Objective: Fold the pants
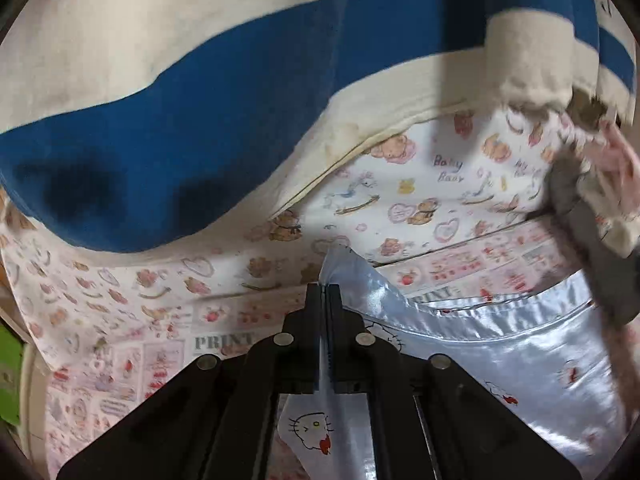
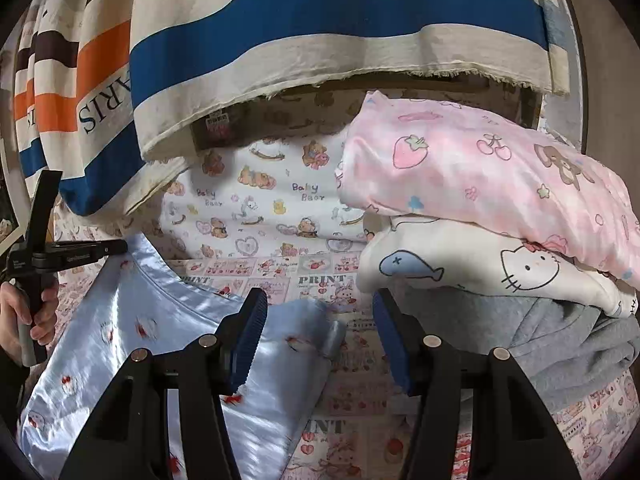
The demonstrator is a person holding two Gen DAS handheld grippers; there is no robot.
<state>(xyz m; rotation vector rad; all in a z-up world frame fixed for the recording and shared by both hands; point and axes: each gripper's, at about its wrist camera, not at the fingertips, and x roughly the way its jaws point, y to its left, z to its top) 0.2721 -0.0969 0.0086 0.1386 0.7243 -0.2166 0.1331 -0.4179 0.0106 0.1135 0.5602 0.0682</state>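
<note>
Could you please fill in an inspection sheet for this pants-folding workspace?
Surface: pink-and-white cartoon-print cloth covers it.
Job's things: shiny light-blue satin pants with cat print lie spread at the left, one edge lifted.
Clutter: stack at the right, with a pink strawberry-print cloth on a white cat-print cloth on a grey fleece garment.
Grippers: left gripper shut on the satin pants; right gripper open, hovering beside the pants' edge.
Cables: nothing seen.
Surroundings: blue, orange and cream striped fabric hangs behind.
</note>
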